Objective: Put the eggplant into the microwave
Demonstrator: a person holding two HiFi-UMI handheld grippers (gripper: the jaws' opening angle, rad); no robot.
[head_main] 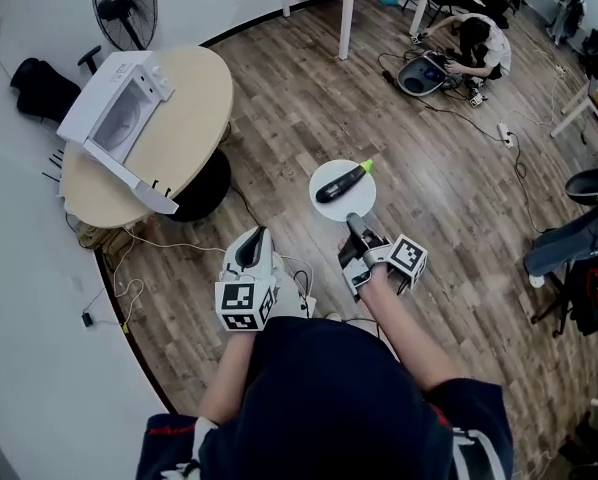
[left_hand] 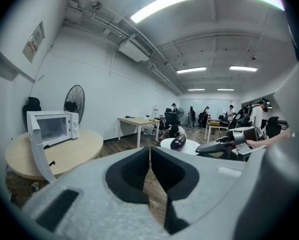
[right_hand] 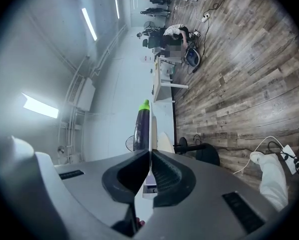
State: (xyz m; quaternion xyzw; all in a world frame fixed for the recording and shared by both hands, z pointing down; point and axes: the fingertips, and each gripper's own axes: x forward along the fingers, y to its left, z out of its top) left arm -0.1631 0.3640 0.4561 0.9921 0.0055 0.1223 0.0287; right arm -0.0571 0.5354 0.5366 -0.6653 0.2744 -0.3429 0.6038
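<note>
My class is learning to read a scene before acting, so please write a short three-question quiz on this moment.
1. True or false: the microwave door stands open.
2. What does the eggplant lie on?
3. Which one grips the plate by its rim: A the left tool, B the right tool?
Key: 1 true; 2 the white plate; 3 B.

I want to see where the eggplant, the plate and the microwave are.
eggplant (head_main: 339, 183), head view, middle of its dark body.
plate (head_main: 363, 204), head view, bare white rim.
microwave (head_main: 87, 100), head view, white top casing.
</note>
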